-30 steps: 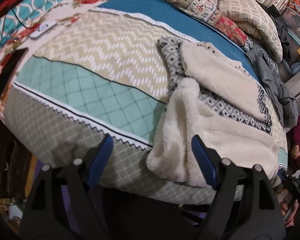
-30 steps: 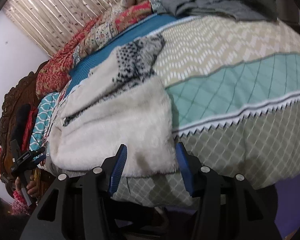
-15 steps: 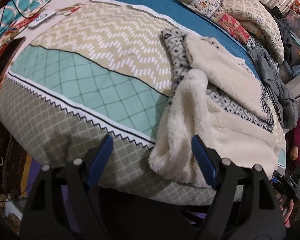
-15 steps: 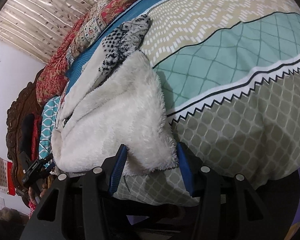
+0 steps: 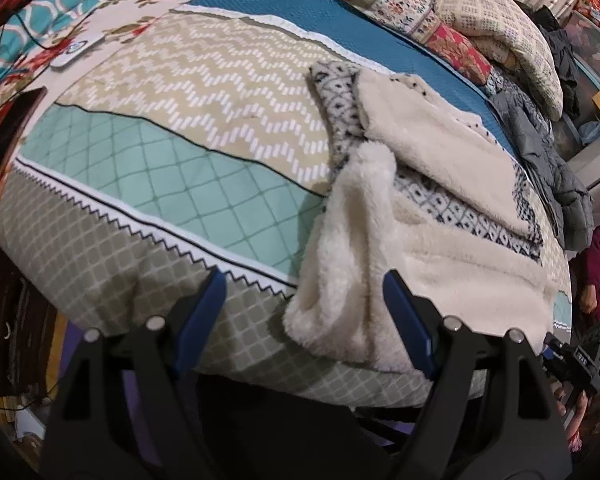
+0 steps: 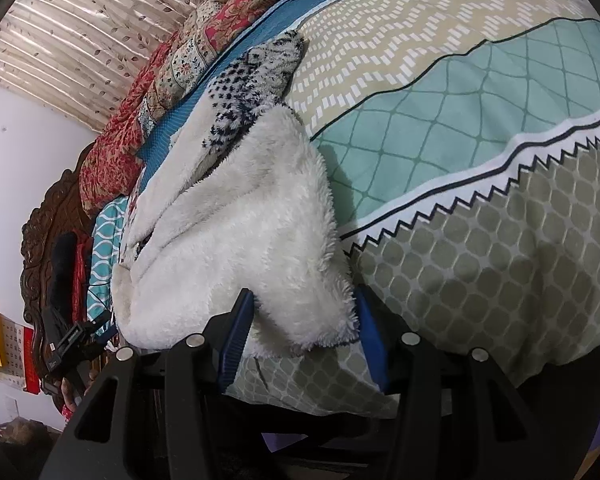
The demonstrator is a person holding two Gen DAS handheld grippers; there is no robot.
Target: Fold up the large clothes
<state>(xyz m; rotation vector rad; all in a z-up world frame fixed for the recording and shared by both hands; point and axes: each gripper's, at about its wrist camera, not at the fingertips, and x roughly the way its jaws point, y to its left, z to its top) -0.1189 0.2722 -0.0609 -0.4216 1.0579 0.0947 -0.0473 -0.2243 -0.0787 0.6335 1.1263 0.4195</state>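
Note:
A cream fleece garment (image 5: 428, 240) with a black-and-white diamond pattern lies partly folded on the patterned bed cover (image 5: 148, 184), its lower edge hanging over the bed's near side. My left gripper (image 5: 304, 312) stands wide open just before the garment's left corner, pads clear of it. In the right wrist view the same fleece garment (image 6: 240, 232) fills the middle, and its fluffy corner lies between the blue pads of my right gripper (image 6: 302, 332). Those jaws stand half apart and do not squeeze the fleece.
Pillows and quilts (image 5: 496, 28) are stacked along the far side, with a grey puffer jacket (image 5: 548, 160) beside them. A dark phone (image 5: 8, 136) and a white device with a cable (image 5: 76, 50) lie at the left. A carved headboard (image 6: 48, 240) stands behind.
The right gripper sank and rolled, so the fleece corner now sits deeper between its fingers and looks larger. The left gripper kept its place and its opening.

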